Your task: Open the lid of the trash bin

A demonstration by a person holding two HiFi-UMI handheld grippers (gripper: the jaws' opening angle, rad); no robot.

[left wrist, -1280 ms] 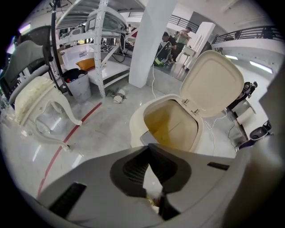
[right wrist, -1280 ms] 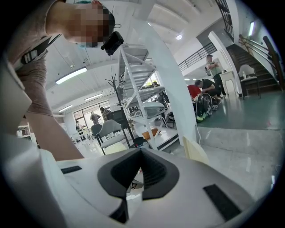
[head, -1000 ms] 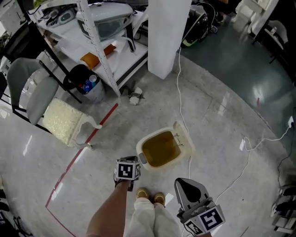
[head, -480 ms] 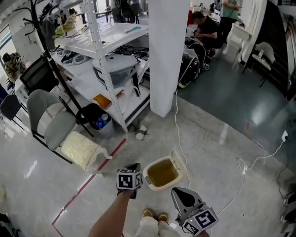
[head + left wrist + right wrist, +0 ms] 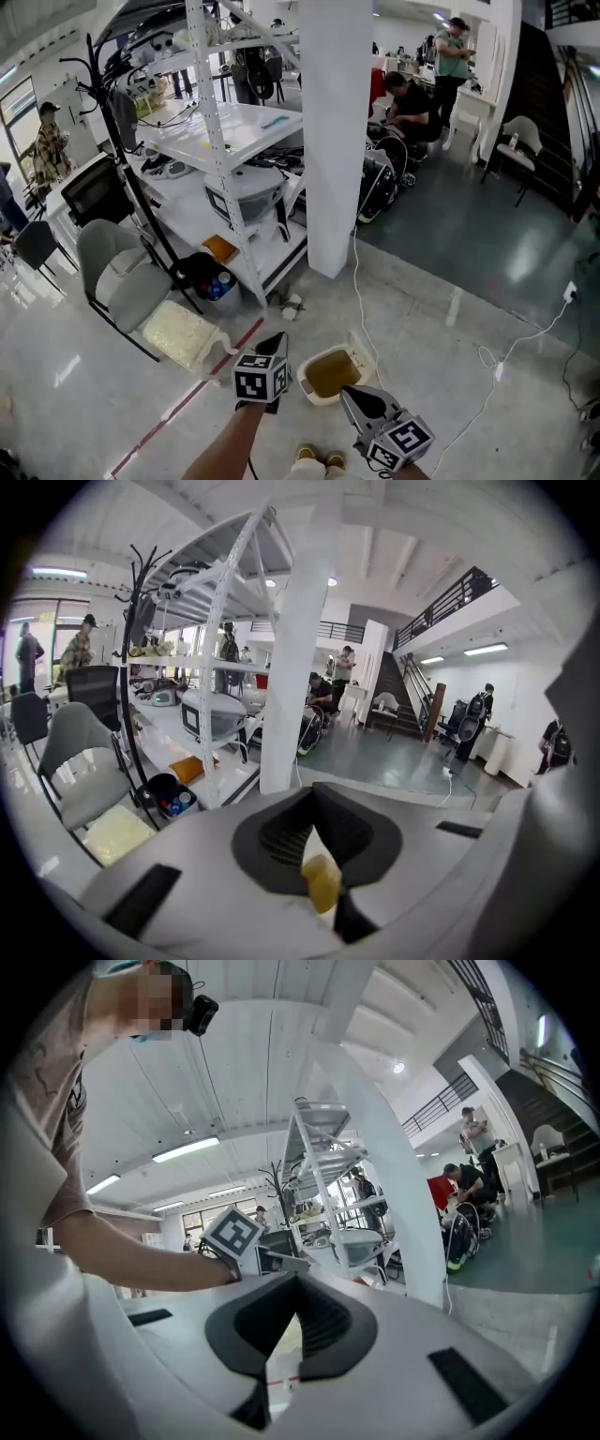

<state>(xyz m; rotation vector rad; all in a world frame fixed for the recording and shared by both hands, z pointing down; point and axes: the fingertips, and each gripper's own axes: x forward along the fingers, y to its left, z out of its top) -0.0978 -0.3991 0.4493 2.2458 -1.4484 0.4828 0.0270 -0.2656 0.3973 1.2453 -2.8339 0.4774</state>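
Observation:
The small white trash bin (image 5: 310, 385) stands on the floor just ahead of the person's shoes. Its lid (image 5: 362, 353) is tipped back on the far right side, and the yellowish inside shows. In the head view my left gripper (image 5: 275, 343) hovers to the left of the bin, pointing away, its jaws together and empty. My right gripper (image 5: 354, 397) hangs near the bin's front right, jaws together, holding nothing. In the left gripper view the left gripper (image 5: 314, 799) faces the room and a yellowish patch shows through its slit. The right gripper (image 5: 296, 1283) points level towards the shelving.
A white pillar (image 5: 333, 131) rises behind the bin. A white shelving rack (image 5: 234, 150), a grey chair (image 5: 117, 272) and a black bucket of bottles (image 5: 211, 278) stand to the left. A white cable (image 5: 359, 281) and red floor tape (image 5: 192, 394) run past. People work at the back (image 5: 412, 94).
The head view has tilted up from the floor to the room, so the bin now looks smaller and lower. The lid stays tipped back. Both grippers keep their places beside the bin.

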